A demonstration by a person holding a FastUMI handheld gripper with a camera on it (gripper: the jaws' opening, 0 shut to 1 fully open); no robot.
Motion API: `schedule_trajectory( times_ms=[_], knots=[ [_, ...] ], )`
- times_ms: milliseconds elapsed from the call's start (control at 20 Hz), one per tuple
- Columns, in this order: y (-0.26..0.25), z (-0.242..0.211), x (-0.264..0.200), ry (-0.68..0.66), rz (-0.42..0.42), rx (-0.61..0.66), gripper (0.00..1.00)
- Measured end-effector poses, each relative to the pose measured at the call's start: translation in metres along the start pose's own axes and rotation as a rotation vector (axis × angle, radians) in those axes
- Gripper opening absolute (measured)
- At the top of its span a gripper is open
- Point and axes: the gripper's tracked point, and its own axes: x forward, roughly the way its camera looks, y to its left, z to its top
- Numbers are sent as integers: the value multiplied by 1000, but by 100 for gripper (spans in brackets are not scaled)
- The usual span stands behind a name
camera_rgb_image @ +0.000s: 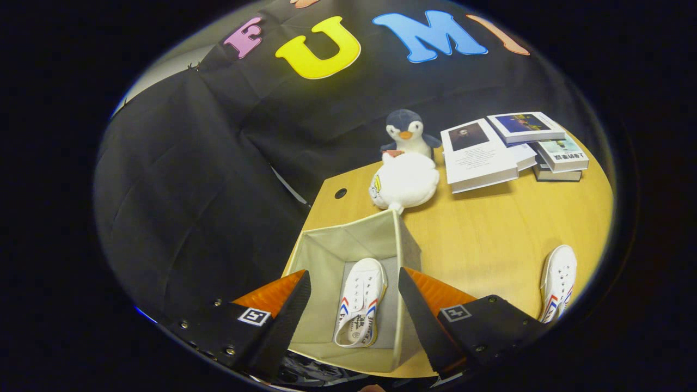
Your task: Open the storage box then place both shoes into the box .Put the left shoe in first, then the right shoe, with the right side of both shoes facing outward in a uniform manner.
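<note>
Little print here, and none of it legible

The gripper [353,272] carries a square black-and-white coded tag on each finger, one [254,316] on the left finger and one [456,312] on the right. Its fingers stand wide apart over the fabric box [348,231], holding nothing. The white shoe [359,305] lying in the box, seen between the fingers in the lower middle of the picture, has dark printing on its insole, too small to make out. Beyond the fingers, in the upper right, a stacked book [563,155] bears a row of characters on its side, and the white book [476,158] beside it shows fine lines of text under a dark photo. Both are too blurred to read.
</note>
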Motion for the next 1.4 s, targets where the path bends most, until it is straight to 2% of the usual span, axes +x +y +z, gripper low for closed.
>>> schedule_trajectory(
  times_ms=[750,1200,1400],
  knots=[
    [-171,0,-99,-50,-247,-14,98],
    [-277,-41,-124,42,-430,-41,98],
    [-307,-62,-127,89,-470,-21,98]
  ],
)
